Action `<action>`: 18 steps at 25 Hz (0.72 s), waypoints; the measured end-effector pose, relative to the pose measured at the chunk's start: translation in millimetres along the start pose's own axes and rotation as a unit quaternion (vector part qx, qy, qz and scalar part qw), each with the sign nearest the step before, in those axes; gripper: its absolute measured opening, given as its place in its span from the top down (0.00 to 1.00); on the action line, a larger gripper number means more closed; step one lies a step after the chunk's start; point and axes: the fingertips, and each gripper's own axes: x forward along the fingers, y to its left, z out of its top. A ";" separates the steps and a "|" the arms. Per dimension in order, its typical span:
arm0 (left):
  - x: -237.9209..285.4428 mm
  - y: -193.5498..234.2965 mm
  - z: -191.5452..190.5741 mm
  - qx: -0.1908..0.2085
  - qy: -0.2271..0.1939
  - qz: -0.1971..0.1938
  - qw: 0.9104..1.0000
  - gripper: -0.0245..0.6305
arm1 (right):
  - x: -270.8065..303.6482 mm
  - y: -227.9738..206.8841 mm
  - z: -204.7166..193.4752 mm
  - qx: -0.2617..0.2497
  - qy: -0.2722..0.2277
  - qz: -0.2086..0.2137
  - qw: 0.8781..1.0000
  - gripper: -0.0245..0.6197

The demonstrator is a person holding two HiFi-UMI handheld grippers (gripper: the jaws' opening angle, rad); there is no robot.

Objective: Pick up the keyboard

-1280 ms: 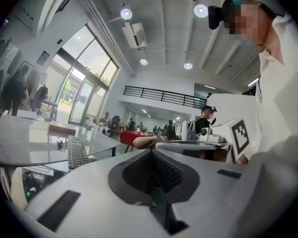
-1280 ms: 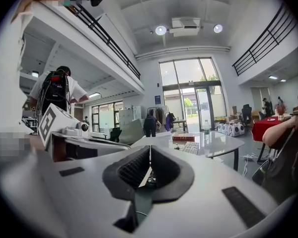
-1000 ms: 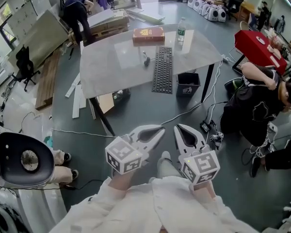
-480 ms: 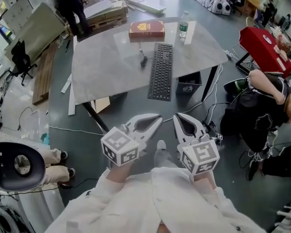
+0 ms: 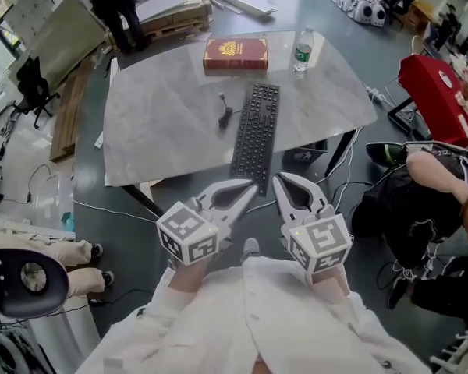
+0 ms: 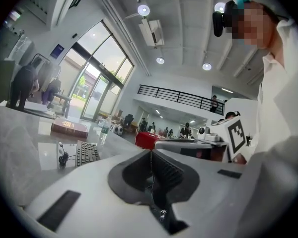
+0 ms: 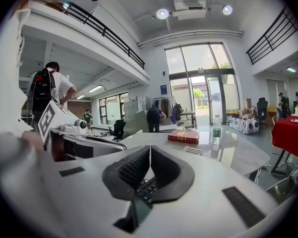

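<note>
A long black keyboard (image 5: 256, 137) lies lengthwise on the grey table (image 5: 164, 123), its near end at the table's front edge. Its coiled cable (image 5: 225, 116) lies to its left. My left gripper (image 5: 253, 186) and right gripper (image 5: 278, 178) are side by side just short of that near end, both shut with nothing between the jaws. In the left gripper view, the keyboard (image 6: 87, 152) lies ahead to the left of the shut left gripper (image 6: 150, 152). In the right gripper view, the keyboard (image 7: 194, 151) lies just beyond the shut right gripper (image 7: 150, 148).
A red book (image 5: 235, 53) and a water bottle (image 5: 303, 49) stand at the table's far side. A black bin (image 5: 300, 156) sits under the table. A person in black (image 5: 421, 193) crouches at the right beside a red table (image 5: 444, 92). Cables run across the floor.
Both grippers have moved forward to the table together. Their tips were over the floor and now reach the keyboard's near end. Both stay shut.
</note>
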 end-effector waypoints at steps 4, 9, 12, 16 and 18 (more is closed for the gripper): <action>28.9 22.8 10.3 0.002 -0.008 0.008 1.000 0.94 | 22.6 -27.1 2.2 0.000 0.003 0.011 1.000 0.91; 49.0 35.0 7.8 -0.003 0.004 0.012 1.000 0.94 | 33.3 -46.0 -3.2 0.011 0.010 0.015 1.000 0.91; 54.0 37.5 -0.8 -0.012 0.018 0.016 1.000 0.94 | 37.8 -52.5 -13.7 0.021 0.024 0.014 0.999 0.91; 54.3 43.5 -9.1 -0.019 0.038 0.016 0.999 0.94 | 48.1 -53.2 -22.0 0.037 0.034 0.017 0.999 0.91; 55.7 51.2 -10.7 -0.021 0.042 0.017 0.999 0.94 | 56.0 -54.3 -24.5 0.044 0.036 0.017 0.998 0.91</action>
